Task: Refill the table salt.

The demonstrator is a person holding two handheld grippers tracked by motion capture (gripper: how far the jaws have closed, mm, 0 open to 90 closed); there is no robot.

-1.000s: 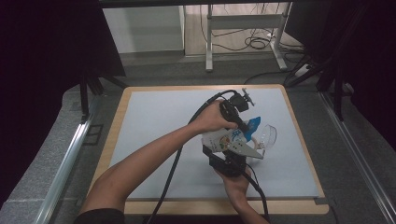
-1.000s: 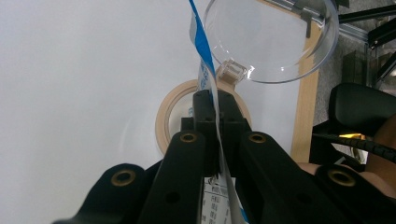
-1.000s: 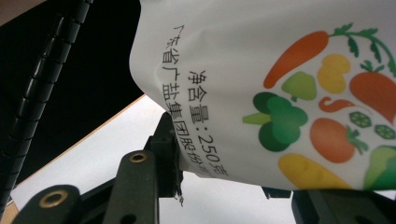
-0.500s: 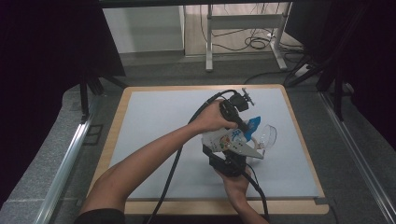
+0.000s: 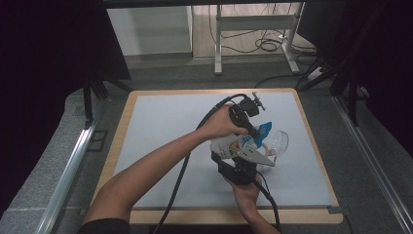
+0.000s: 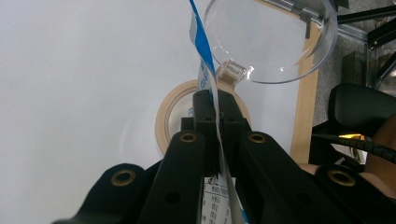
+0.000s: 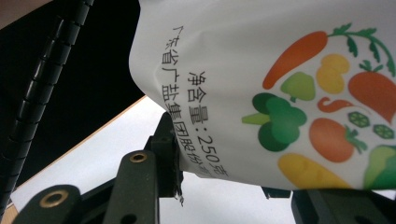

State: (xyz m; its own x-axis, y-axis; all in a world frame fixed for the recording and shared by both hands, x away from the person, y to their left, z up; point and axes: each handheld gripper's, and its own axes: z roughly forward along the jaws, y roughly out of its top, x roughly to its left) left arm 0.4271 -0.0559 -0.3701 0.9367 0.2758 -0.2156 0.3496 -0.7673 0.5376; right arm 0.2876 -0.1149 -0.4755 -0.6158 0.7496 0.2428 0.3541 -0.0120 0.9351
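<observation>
left hand-held gripper (image 6: 217,100) pinches pouch (image 5: 234,145) top edge | right hand-held gripper (image 7: 224,186) apparently grips its bottom

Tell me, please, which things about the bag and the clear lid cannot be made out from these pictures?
- Bag: in the high view the left hand covers its upper part.
- Bag's contents: hidden by its opaque white wall in the right gripper view.
- Clear lid: the top edge cuts it off in the left gripper view.
- Bag's small print by the left gripper: too small to read.

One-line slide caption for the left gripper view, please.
Left tool shut on the pouch's blue top edge, above a tape roll and clear lid.
</observation>
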